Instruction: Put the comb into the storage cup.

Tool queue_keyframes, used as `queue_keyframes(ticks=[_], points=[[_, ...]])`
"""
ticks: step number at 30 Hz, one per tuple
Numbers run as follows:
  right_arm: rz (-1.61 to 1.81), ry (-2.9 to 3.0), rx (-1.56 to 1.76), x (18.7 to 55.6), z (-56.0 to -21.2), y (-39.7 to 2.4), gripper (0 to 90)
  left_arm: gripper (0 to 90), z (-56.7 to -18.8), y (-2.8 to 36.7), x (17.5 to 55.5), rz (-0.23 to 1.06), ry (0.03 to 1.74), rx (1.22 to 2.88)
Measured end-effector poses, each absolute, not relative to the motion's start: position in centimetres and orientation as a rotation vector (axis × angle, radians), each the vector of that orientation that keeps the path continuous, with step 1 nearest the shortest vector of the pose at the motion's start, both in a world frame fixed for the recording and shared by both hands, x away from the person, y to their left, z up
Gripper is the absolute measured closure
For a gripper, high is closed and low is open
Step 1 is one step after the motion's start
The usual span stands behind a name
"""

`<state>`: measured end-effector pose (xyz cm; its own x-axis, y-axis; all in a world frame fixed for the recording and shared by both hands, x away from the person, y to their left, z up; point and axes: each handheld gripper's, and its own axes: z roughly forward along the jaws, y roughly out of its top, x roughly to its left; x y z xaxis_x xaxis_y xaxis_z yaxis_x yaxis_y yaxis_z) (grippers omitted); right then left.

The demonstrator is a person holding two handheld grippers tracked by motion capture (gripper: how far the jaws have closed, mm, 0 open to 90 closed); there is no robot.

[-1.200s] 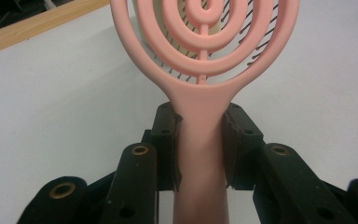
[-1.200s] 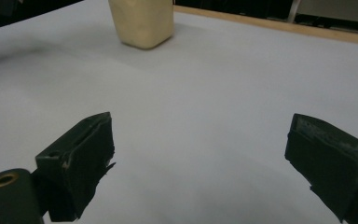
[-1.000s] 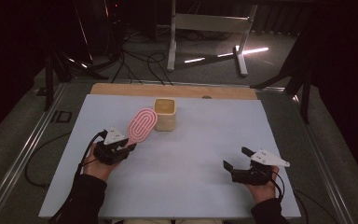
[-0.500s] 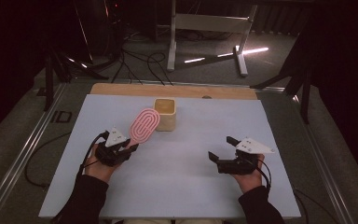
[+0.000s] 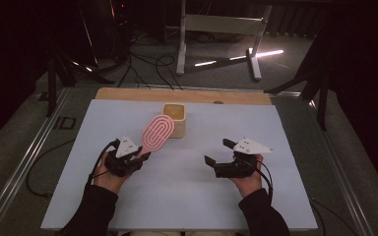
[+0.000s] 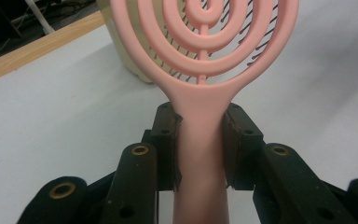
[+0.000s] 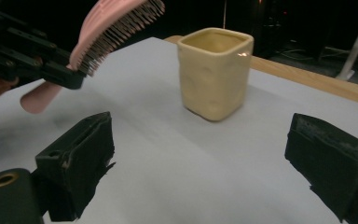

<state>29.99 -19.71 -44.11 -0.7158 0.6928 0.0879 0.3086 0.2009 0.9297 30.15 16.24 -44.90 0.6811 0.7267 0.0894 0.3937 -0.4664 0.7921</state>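
A pink hairbrush (image 5: pixel 158 133) with a spiral-cut oval head is held up off the white table, tilted toward a cream square cup (image 5: pixel 174 119). My left gripper (image 5: pixel 142 157) is shut on the brush's handle (image 6: pixel 200 140), both pads pressed against its sides. In the right gripper view the brush's bristles (image 7: pixel 121 28) face down at the upper left, and the cup (image 7: pixel 215 72) stands upright ahead. My right gripper (image 5: pixel 219 152) hovers at the table's right-centre, jaws wide open with nothing between them, pointing left toward the cup; its own jaws (image 7: pixel 205 158) frame bare table.
A white sheet (image 5: pixel 187 196) covers the table, with a wooden strip (image 5: pixel 128 94) along its far edge. Beyond lie a dark floor, cables and a metal stand (image 5: pixel 216 29). Metal rails (image 5: pixel 34 162) run along the table's left side.
My right gripper has moved left toward the table's middle and risen slightly. The left gripper and the brush have stayed in place.
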Motion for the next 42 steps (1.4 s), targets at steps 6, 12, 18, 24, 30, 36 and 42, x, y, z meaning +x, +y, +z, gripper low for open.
queue_keyframes(ticks=[6,12,18,24,30,36,42], points=[[1.556,2.155,0.92,30.4,-43.7,-18.2,7.7,70.0,-45.1,15.6,30.0,0.552,0.832,2.118],[1.589,2.188,0.909,30.9,-43.5,-16.7,7.7,70.0,-45.0,14.9,29.7,0.569,0.8,2.13],[1.602,2.208,0.876,31.4,-42.8,-15.1,7.7,70.0,-45.0,14.5,29.5,0.566,0.782,2.133],[1.618,2.234,0.863,31.8,-42.5,-13.5,7.7,70.0,-44.8,14.3,29.2,0.57,0.76,2.132],[1.636,2.247,0.861,32.4,-42.3,-12.3,7.7,70.0,-44.6,14.0,29.0,0.569,0.741,2.122],[1.637,2.27,0.875,33.0,-42.0,-11.4,7.7,70.0,-44.5,13.7,28.8,0.567,0.72,2.114],[1.643,2.309,0.897,33.5,-42.0,-10.3,9.3,70.0,-44.5,13.4,28.5,0.567,0.698,2.114]])
